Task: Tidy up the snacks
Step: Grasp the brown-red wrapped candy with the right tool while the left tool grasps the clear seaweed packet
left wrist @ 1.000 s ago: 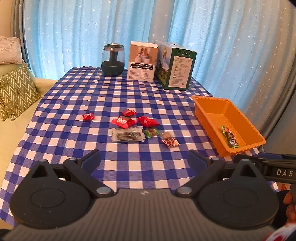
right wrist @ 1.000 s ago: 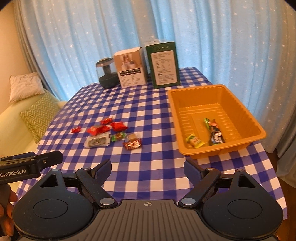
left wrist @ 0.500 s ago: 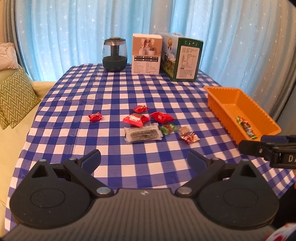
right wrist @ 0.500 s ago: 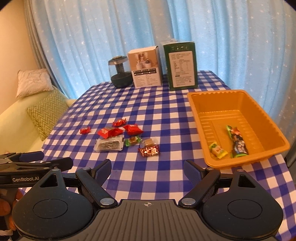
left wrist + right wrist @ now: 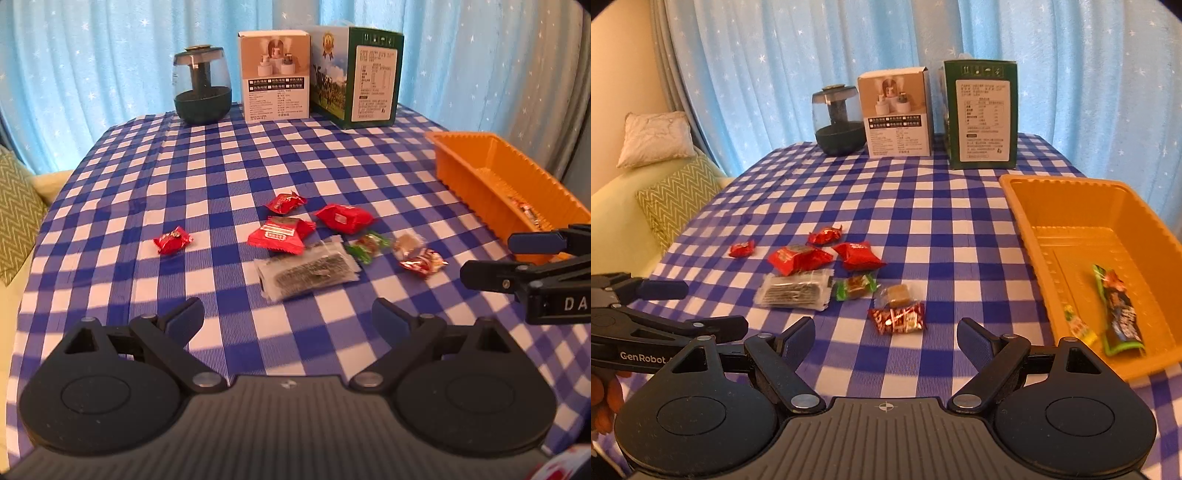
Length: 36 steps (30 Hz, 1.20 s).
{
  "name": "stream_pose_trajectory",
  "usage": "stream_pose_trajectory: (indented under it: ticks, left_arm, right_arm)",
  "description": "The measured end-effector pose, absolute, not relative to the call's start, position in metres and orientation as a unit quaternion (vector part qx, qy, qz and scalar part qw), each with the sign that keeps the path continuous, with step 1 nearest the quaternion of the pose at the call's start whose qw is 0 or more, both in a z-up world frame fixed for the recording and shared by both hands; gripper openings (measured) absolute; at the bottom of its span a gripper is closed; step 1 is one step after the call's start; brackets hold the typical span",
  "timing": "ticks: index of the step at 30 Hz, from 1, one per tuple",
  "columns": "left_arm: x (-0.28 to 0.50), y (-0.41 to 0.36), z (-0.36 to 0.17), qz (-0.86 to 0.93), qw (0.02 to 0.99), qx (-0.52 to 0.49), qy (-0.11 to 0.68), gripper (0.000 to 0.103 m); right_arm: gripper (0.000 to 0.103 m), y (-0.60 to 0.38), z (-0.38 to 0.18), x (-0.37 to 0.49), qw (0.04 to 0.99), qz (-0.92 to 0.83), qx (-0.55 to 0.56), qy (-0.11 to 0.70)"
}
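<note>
Several wrapped snacks lie in a cluster mid-table: red packets (image 5: 281, 232) (image 5: 798, 258), a clear packet of dark snack (image 5: 308, 273) (image 5: 794, 290), a green candy (image 5: 855, 288), a tan candy (image 5: 895, 293) and a red foil candy (image 5: 897, 317) (image 5: 423, 263). A lone red candy (image 5: 173, 240) lies to the left. The orange tray (image 5: 1027, 221) (image 5: 465, 173) at the right holds a long dark-green bar (image 5: 1119, 314) and a small yellow-green packet (image 5: 1080, 325). My left gripper (image 5: 288, 317) is open and empty, short of the clear packet. My right gripper (image 5: 886, 341) is open and empty, just before the foil candy.
A dark glass jar (image 5: 202, 88), a white box (image 5: 275, 75) and a green box (image 5: 369, 75) stand at the table's far edge before blue curtains. A sofa with cushions (image 5: 676, 199) is left of the table. The checked cloth (image 5: 147, 166) covers the table.
Both grippers have moved forward and lower toward the snack cluster, which now looks larger and nearer. Both stay open. No snack has moved.
</note>
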<state>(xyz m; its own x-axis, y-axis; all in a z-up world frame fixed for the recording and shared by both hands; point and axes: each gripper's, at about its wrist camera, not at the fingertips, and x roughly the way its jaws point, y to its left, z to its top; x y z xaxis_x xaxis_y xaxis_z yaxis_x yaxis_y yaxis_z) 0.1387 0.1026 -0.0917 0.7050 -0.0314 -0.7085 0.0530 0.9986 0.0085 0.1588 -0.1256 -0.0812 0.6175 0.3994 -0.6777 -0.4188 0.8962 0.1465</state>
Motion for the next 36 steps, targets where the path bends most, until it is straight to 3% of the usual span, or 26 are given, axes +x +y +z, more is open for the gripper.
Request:
stream_pose_trajectory:
  ticks: [12,21,23,30,36]
  left_arm:
    - [0.184,0.106,-0.123,-0.051,0.915,0.059,0.396,0.096]
    - [0.204,0.107,-0.130,-0.097,0.913,0.076,0.388,0.091]
    - [0.208,0.108,-0.131,-0.114,0.912,0.073,0.387,0.091]
    - [0.211,0.107,-0.132,-0.154,0.908,0.070,0.384,0.078]
    - [0.194,0.095,-0.133,-0.149,0.895,0.072,0.415,0.049]
  right_arm:
    - [0.068,-0.115,-0.124,0.203,0.889,0.235,-0.030,0.393]
    - [0.037,-0.110,-0.130,0.209,0.887,0.230,-0.028,0.400]
    - [0.037,-0.112,-0.129,0.208,0.886,0.227,-0.026,0.403]
    - [0.037,-0.118,-0.125,0.201,0.884,0.224,-0.014,0.410]
    - [0.037,-0.123,-0.122,0.196,0.886,0.219,-0.005,0.409]
